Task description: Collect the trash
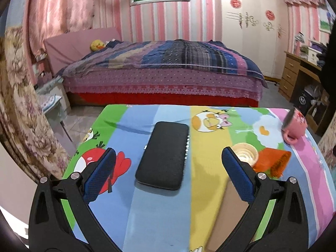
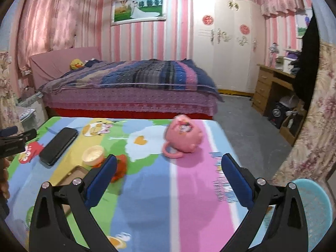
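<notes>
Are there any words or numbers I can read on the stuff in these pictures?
None can be read.
Tablecloth: blue lettering on the pink stripe, too blurred.
Pink mug: only a cartoon picture, no clear words.
Wardrobe: red round signs and silver decorations, too small.
Black case: no label visible.

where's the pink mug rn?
The pink mug lies tipped on its side on the pink stripe at the table's far right, right of the cream cup and orange scrap. Neither hand-held gripper touches it.
</notes>
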